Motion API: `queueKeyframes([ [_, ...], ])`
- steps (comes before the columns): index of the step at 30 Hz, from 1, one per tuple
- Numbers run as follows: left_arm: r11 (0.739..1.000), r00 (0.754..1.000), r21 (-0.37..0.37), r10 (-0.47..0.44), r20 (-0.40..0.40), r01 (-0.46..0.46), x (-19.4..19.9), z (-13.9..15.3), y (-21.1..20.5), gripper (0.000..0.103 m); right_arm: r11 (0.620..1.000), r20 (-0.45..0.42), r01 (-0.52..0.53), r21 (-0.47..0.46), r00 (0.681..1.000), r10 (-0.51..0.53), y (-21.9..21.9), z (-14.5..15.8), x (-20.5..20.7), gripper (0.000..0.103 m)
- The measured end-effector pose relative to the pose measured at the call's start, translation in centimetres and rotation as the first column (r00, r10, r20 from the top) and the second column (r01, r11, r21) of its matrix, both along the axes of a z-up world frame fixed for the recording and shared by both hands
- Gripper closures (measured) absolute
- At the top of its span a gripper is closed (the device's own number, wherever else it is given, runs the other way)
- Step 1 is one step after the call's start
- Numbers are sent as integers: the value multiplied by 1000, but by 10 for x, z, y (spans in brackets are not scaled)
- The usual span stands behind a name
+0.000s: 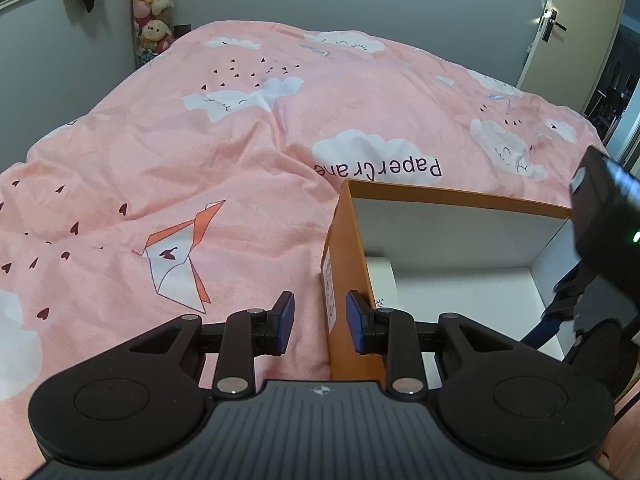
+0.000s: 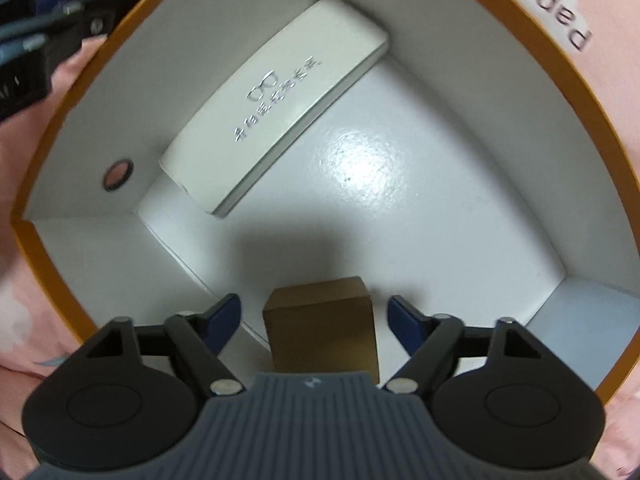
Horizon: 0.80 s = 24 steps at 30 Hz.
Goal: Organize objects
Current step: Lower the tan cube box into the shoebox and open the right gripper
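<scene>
An orange box with a white inside (image 1: 344, 248) (image 2: 472, 160) lies open on the pink bed cover. A long white case with silver print (image 2: 276, 100) lies along its far wall; its end shows in the left wrist view (image 1: 382, 276). A small brown cardboard box (image 2: 324, 336) rests on the box floor. My right gripper (image 2: 316, 316) is open, its fingers wide on either side of the brown box without touching it. My left gripper (image 1: 320, 324) is open, one finger on each side of the orange box's near side wall. The right gripper's body shows in the left wrist view (image 1: 604, 220).
The pink bed cover (image 1: 200, 160) with cloud and paper-crane prints spreads to the left and far side. Plush toys (image 1: 154, 8) hang at the far wall. A door (image 1: 568, 24) stands open at the right. The left gripper shows in the right wrist view (image 2: 44, 40).
</scene>
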State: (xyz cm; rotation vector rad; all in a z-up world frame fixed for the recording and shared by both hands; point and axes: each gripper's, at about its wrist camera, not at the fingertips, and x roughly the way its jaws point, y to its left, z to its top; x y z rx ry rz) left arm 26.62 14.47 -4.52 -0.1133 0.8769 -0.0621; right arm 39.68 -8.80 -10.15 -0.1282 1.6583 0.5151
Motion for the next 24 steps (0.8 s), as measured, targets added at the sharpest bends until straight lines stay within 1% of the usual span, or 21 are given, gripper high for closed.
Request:
queueKeyframes([
  [1,1000,1000,-1,-1,-2,1,0,0,0,69,1000,-8,-9,-7,1000,9,1,-2,1,38],
  [2,1000,1000,-2,-1,-2,1,0,1,0,69,1000,-6,-9,-14,1000,9,1,-1,1,41],
  [5,1000,1000,1,-1,0,1,1,1,0,69,1000,19,11,1,1000,-11,-3,7,2,41],
  [7,1000,1000,1,-1,2,1,0,1,0,69,998,60,48,31,997,-50,-10,19,3,41],
  [9,1000,1000,3,-1,5,1,-1,2,0,69,991,100,112,71,988,-119,-22,32,3,41],
  [10,1000,1000,3,0,5,0,-1,2,0,69,987,105,130,91,985,-139,-27,36,3,41],
  [14,1000,1000,11,3,6,-3,0,3,-2,69,968,54,208,138,975,-217,-40,29,-5,42],
  [16,1000,1000,16,2,8,-2,-1,3,-3,69,960,34,241,144,968,-248,-33,26,-24,42],
  [17,1000,1000,15,1,8,-1,-2,4,-3,69,956,30,250,152,966,-258,-34,30,-39,42],
  [18,1000,1000,16,2,8,-2,-2,4,-3,69,951,25,265,162,962,-272,-33,32,-44,42],
  [21,1000,1000,16,4,5,-4,-2,4,-3,69,930,-17,316,190,948,-319,-36,33,-45,42],
  [24,1000,1000,14,6,2,-6,-4,6,-3,69,900,-65,359,246,933,-354,-37,27,-51,42],
])
